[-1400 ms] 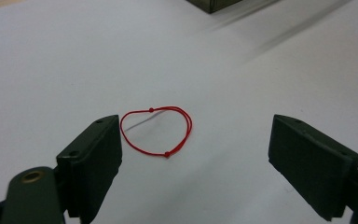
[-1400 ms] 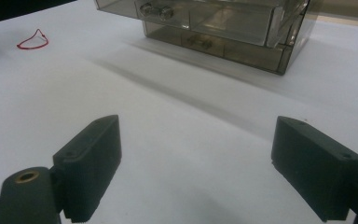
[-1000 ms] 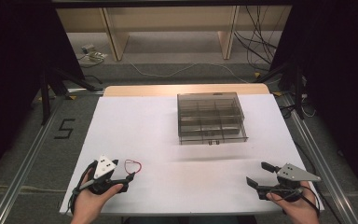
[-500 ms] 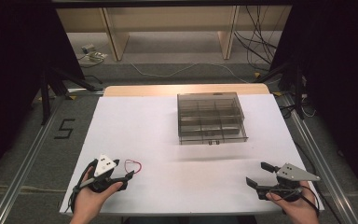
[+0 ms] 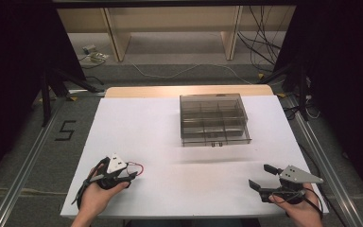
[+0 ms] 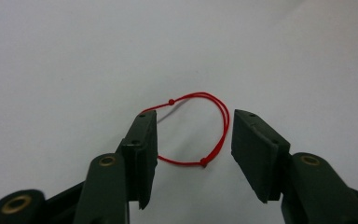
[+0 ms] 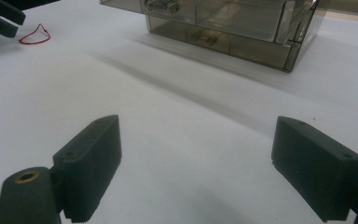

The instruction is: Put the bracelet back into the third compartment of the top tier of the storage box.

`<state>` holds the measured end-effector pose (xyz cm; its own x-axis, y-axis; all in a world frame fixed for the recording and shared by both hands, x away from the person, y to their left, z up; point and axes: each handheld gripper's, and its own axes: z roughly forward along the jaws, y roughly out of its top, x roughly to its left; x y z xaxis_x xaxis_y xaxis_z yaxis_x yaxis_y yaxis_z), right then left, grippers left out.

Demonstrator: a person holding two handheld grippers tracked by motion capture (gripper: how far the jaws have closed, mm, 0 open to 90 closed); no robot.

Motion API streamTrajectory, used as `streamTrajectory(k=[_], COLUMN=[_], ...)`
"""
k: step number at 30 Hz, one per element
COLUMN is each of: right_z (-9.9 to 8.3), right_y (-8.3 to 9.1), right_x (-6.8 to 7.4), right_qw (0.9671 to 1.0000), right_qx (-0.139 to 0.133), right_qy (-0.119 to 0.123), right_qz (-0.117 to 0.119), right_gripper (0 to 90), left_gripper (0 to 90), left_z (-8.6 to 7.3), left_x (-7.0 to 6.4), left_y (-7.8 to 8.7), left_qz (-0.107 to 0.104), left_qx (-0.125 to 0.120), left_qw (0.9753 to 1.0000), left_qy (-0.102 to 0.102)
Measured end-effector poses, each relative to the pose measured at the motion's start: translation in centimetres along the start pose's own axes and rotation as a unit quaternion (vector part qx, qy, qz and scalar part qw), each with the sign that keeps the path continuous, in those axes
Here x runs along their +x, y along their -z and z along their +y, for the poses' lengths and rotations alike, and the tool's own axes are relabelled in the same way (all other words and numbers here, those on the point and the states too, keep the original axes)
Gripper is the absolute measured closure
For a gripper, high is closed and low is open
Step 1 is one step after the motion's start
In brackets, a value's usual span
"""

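Observation:
A thin red string loop (image 6: 203, 162) with small knots lies flat on the white table (image 5: 170, 137). My left gripper (image 6: 193, 114) stands open around it, one jaw on each side, and the left jaw's tip overlaps the loop's edge. From above, the left gripper (image 5: 131, 176) sits near the table's front left with the string loop (image 5: 137, 167) at its tips. My right gripper (image 5: 260, 175) rests at the front right. Its jaws are open wide with only bare table between them, as the right gripper view (image 7: 198, 122) confirms.
A smoky clear compartment box (image 5: 214, 118) stands at the table's middle back, with small items in some cells (image 7: 200, 36). The table's front edge runs just below both hands. Dark stands and cables flank the table.

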<state>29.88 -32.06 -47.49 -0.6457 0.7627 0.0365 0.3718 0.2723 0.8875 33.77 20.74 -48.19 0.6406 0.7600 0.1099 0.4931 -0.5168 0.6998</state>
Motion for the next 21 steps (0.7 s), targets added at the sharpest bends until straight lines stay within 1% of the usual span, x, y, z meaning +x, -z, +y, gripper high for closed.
streamTrajectory(k=[1,2,5,6,8,12,13,15,17,18,21], right_z=[0.01,0.01,0.01,0.01,0.02,0.02,0.02,0.02,0.03,0.02,0.02], right_y=[-0.03,-0.03,-0.02,-0.02,-0.02,-0.01,-0.01,-0.02,-0.01,0.02,0.04], right_x=[0.02,0.02,0.05,0.05,0.05,0.08,0.09,0.09,0.09,0.10,0.11], right_qw=[1.0000,1.0000,1.0000,1.0000,1.0000,1.0000,1.0000,1.0000,1.0000,1.0000,1.0000], right_qx=[0.000,0.000,0.000,0.000,0.001,0.000,-0.001,0.000,-0.001,0.000,0.000], right_qy=[0.000,0.000,0.001,0.001,0.001,0.001,0.001,0.001,0.002,0.002,0.001], right_qz=[0.001,0.001,0.001,0.001,0.000,0.001,0.001,0.001,0.001,0.000,0.000], right_gripper=[16.2,16.2,16.1,16.1,16.1,16.1,16.1,16.1,16.1,16.1,16.1], left_gripper=[54.4,54.4,59.9,59.9,63.7,70.0,73.5,74.8,78.0,80.9,83.8], left_z=[-0.03,-0.02,0.12,0.14,0.09,0.01,0.02,0.14,0.30,0.37,0.39], left_x=[0.00,-0.04,-0.22,-0.22,-0.15,0.29,0.31,0.24,0.16,0.18,0.21], left_y=[-0.14,-0.25,-0.54,-0.65,-0.91,-0.99,-1.00,-1.03,-1.05,-1.05,-1.08], left_qz=[-0.003,-0.006,-0.012,-0.015,-0.021,-0.044,-0.046,-0.047,-0.049,-0.050,-0.053], left_qx=[0.006,0.009,0.017,0.019,0.027,0.031,0.032,0.036,0.042,0.045,0.046], left_qw=[1.0000,0.9999,0.9996,0.9995,0.9993,0.9984,0.9982,0.9981,0.9976,0.9973,0.9968], left_qy=[-0.007,-0.011,-0.018,-0.018,-0.015,0.015,0.019,0.018,0.026,0.027,0.037])
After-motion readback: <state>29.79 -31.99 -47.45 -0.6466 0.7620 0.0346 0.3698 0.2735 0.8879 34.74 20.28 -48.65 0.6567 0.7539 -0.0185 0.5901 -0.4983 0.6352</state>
